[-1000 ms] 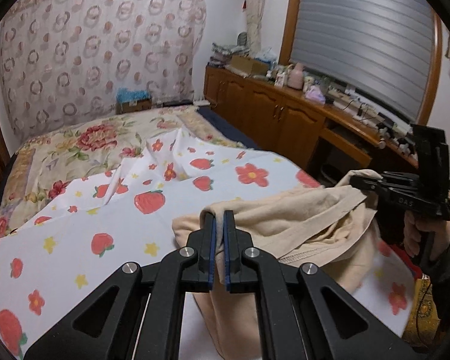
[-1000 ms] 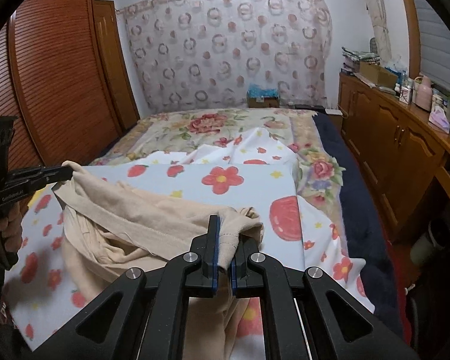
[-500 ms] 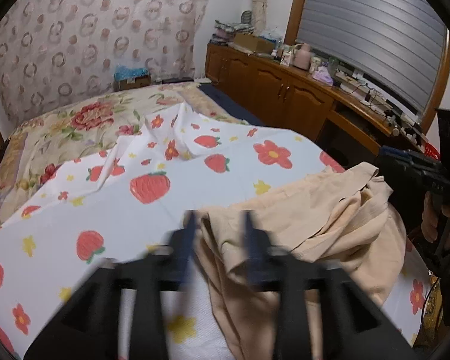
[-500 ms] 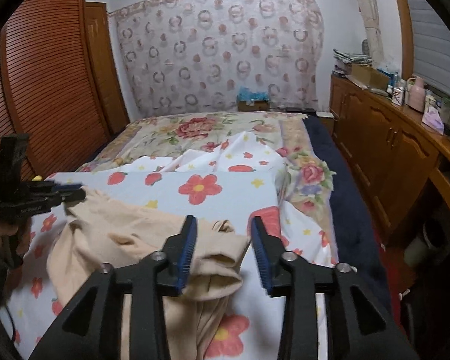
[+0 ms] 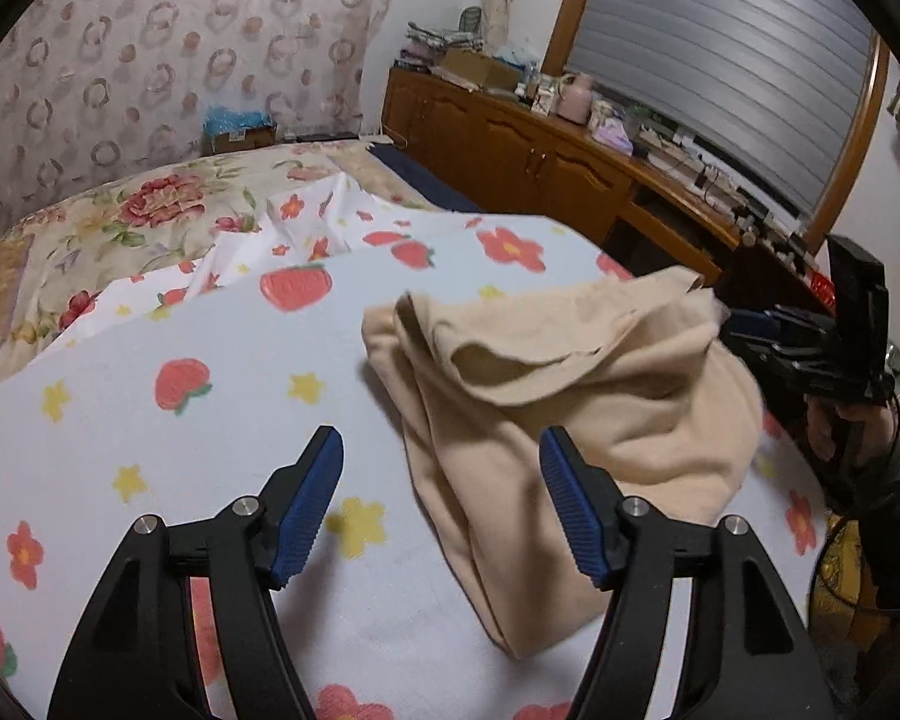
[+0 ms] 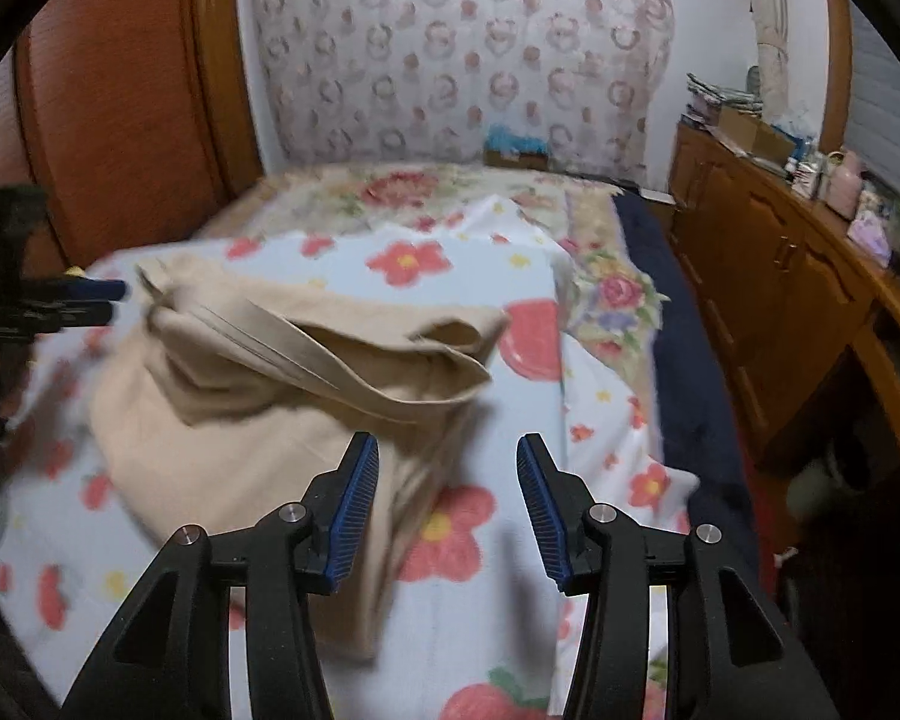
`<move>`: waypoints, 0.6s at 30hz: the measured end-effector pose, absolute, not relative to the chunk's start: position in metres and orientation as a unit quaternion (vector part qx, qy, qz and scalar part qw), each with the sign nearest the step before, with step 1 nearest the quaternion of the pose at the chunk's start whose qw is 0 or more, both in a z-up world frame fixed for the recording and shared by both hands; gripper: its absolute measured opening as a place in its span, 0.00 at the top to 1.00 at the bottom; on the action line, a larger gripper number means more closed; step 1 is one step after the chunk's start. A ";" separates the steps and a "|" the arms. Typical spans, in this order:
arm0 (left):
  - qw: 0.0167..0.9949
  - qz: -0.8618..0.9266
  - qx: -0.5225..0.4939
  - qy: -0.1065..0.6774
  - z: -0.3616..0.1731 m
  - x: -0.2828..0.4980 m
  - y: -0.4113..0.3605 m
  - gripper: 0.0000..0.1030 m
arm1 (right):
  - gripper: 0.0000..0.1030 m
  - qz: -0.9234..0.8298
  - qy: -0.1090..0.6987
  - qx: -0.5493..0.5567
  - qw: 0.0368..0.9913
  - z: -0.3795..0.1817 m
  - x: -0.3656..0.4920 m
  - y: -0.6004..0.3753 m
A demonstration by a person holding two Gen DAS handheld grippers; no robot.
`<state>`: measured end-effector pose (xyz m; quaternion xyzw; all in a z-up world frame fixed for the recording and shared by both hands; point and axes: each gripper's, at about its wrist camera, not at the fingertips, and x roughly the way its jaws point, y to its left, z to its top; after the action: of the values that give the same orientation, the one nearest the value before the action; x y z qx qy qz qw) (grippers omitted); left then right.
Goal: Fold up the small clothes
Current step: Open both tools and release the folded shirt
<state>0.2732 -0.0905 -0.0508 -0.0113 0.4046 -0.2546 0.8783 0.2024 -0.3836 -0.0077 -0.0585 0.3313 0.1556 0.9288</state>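
A beige garment [image 5: 570, 396] lies crumpled in a loose heap on the strawberry-and-flower sheet [image 5: 210, 420]. My left gripper [image 5: 440, 450] hovers over its near left edge. Its jaws are opening, and the blue pads [image 5: 306, 510] touch no cloth. In the right wrist view the same garment [image 6: 258, 396] lies left of centre. My right gripper [image 6: 445, 450] is above its right edge, jaws opening, nothing pressed between the pads. Each gripper shows in the other's view: the right one [image 5: 798, 348] held by a hand at the far right, the left one [image 6: 60, 300] at the far left.
The sheet covers a bed with a floral bedspread [image 5: 120, 222] behind it. A long wooden cabinet [image 5: 540, 162] with clutter on top runs along the right side. A wooden wardrobe [image 6: 120, 120] stands to the left. A cardboard box [image 5: 240, 132] sits at the bed's head.
Both grippers went from shut on the beige garment to open. The garment dropped from its stretched, lifted hold into a heap on the sheet. Both hands sank slightly.
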 end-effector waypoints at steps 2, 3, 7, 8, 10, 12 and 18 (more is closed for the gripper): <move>0.876 -0.253 -0.002 0.410 -0.055 0.279 -0.098 0.33 | 0.52 0.162 0.337 -0.049 0.926 -0.010 0.212 -0.382; 0.875 -0.256 0.000 0.410 -0.056 0.282 -0.101 0.33 | 0.52 0.167 0.336 -0.047 0.926 -0.008 0.217 -0.380; 0.881 -0.257 0.018 0.396 -0.056 0.298 -0.114 0.33 | 0.52 0.183 0.320 -0.049 0.928 0.004 0.235 -0.375; 0.882 -0.255 0.020 0.395 -0.057 0.302 -0.115 0.33 | 0.52 0.186 0.314 -0.047 0.930 0.007 0.239 -0.375; 0.887 -0.252 0.014 0.387 -0.056 0.311 -0.115 0.33 | 0.54 0.193 0.310 -0.037 0.930 0.009 0.246 -0.377; 0.890 -0.248 0.007 0.382 -0.054 0.320 -0.113 0.33 | 0.85 0.206 0.307 -0.030 0.929 0.008 0.253 -0.381; 0.894 -0.232 0.011 0.382 -0.054 0.339 -0.110 0.33 | 0.95 0.205 0.285 -0.024 0.936 0.011 0.261 -0.393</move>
<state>0.3390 -0.1105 -0.0543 0.0110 0.3824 -0.2318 0.8944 0.2613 -0.3932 0.0112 -0.0237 0.2853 0.2047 0.9360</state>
